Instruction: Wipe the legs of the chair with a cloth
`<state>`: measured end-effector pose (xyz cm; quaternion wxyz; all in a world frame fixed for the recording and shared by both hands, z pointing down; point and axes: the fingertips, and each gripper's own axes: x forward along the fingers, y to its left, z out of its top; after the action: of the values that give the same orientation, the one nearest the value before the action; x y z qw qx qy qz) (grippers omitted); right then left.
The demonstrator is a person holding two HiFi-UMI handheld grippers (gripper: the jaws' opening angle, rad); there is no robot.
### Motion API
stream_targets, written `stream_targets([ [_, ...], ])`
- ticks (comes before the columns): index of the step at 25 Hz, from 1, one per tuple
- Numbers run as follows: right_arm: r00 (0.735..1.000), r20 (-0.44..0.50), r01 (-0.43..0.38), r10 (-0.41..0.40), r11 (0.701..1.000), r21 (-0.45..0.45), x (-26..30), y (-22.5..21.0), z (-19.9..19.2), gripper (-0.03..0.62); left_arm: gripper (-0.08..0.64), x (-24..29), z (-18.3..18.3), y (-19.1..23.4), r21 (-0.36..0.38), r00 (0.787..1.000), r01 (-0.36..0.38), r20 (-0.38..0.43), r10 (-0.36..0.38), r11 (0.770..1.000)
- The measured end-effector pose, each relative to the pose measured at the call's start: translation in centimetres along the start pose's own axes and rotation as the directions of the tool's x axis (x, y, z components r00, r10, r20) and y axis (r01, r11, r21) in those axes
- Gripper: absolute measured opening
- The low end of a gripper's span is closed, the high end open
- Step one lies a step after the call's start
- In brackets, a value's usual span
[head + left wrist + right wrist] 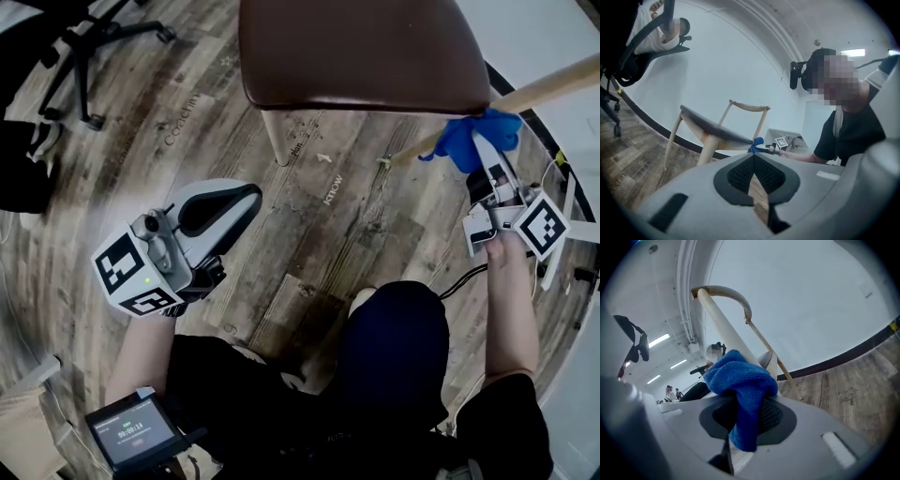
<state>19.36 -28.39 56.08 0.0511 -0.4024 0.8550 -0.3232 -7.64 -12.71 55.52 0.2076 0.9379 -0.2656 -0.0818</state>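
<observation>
A wooden chair with a brown seat stands tipped in front of me. One pale leg runs slanting to the upper right. My right gripper is shut on a blue cloth and presses it against that leg. In the right gripper view the cloth bunches over the jaws, with the leg rising behind it. My left gripper hangs low at the left, well clear of the chair, its jaws together and holding nothing. The left gripper view shows the chair and the cloth from afar.
Another chair leg comes down to the wood floor near the middle. A black office chair stands at the upper left. Cables lie at the right by the wall. My knee is below, and a small screen at bottom left.
</observation>
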Motion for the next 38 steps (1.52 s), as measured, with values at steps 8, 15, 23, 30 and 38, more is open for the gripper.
stream_targets([
  [8, 0.994, 0.015, -0.104, 0.105, 0.992, -0.067, -1.1, 4.4, -0.7, 0.091, -0.002, -1.9, 1.2, -0.3, 0.054, 0.993, -0.112, 0.028, 0.111, 0.992],
  [15, 0.977, -0.165, -0.143, 0.134, 0.989, -0.047, -1.8, 14.1, 1.4, 0.091, -0.002, -7.6, 8.7, -1.2, -0.1, 0.929, -0.313, 0.176, 0.326, 0.945],
  [23, 0.911, -0.365, -0.23, 0.193, 0.971, -0.061, -6.9, 30.2, 7.8, 0.091, -0.002, -14.0, 16.4, -13.5, -0.1, 0.899, -0.438, -0.033, 0.437, 0.893],
  [30, 0.904, -0.377, -0.233, 0.203, 0.972, -0.033, -12.7, 43.3, 15.7, 0.092, -0.002, -14.5, 25.9, -26.1, -0.251, 0.917, -0.398, -0.108, 0.383, 0.883],
  [38, 0.945, -0.251, -0.218, 0.208, 0.976, -0.012, -20.2, 55.4, 20.6, 0.092, -0.002, -12.8, 36.6, -37.8, -0.18, 0.974, -0.2, -0.141, 0.176, 0.963],
])
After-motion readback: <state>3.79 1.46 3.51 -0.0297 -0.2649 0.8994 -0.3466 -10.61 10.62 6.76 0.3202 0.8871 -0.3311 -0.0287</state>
